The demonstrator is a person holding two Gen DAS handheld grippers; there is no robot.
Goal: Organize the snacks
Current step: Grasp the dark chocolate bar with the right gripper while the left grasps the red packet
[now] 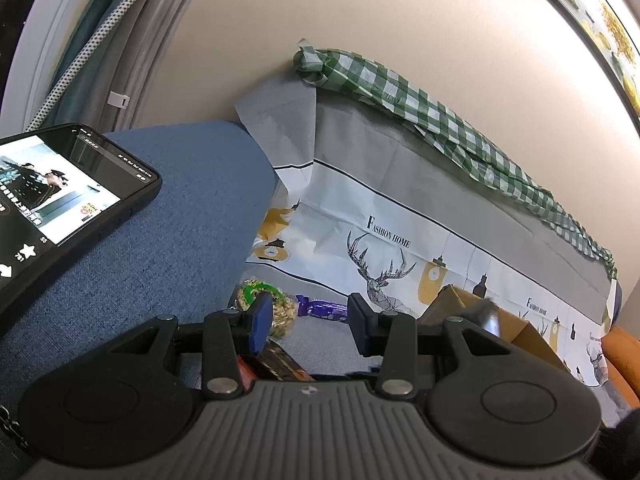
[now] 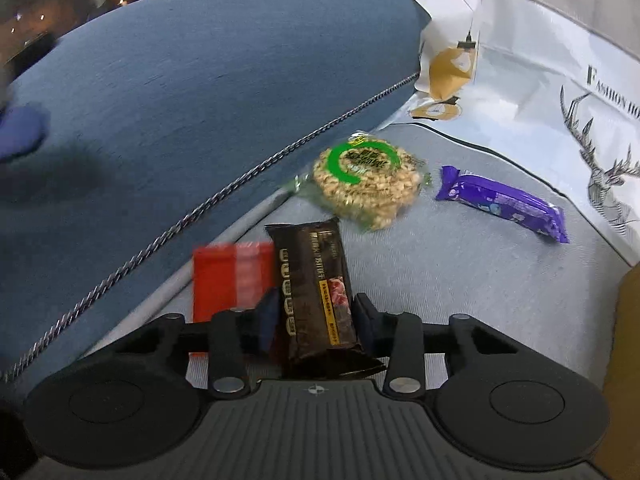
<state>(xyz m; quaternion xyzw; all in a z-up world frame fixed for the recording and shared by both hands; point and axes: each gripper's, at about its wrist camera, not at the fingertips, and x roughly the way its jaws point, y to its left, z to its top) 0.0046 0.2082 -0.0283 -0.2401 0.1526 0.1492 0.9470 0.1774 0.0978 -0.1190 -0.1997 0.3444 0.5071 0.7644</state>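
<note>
Left wrist view: the left gripper [image 1: 308,322] is held nearly level above a grey seat surface [image 1: 320,340]. A phone [image 1: 60,188] with a lit screen is seen lying on a blue cushion [image 1: 180,220] at the left; this is shown only here. A green checked cloth [image 1: 440,120] is draped along the top of a printed grey-and-white cover [image 1: 400,208] against the wall, and a cardboard box [image 1: 480,316] is seen at the right, partly hidden behind the right-hand finger. Between and beyond the fingers only slivers of the snacks are caught: the round puffed-grain cake [image 1: 280,304] and the purple bar [image 1: 324,309].

Right wrist view: the snacks are laid out in full on the seat. The round puffed-grain cake [image 2: 366,184] lies just beside the blue cushion [image 2: 200,100]; the purple bar [image 2: 504,202] lies well apart to its right, near the printed cover [image 2: 560,100]. A red packet [image 2: 230,276], blurred, lies close beside the dark brown bar [image 2: 316,288].

Jaws: the left gripper is part open, nothing between the pads. The right gripper [image 2: 316,320] is narrowed around the dark brown bar, a pad at each long edge; firm pressing by both pads cannot be told for certain, though the wrapper appears pinched.
</note>
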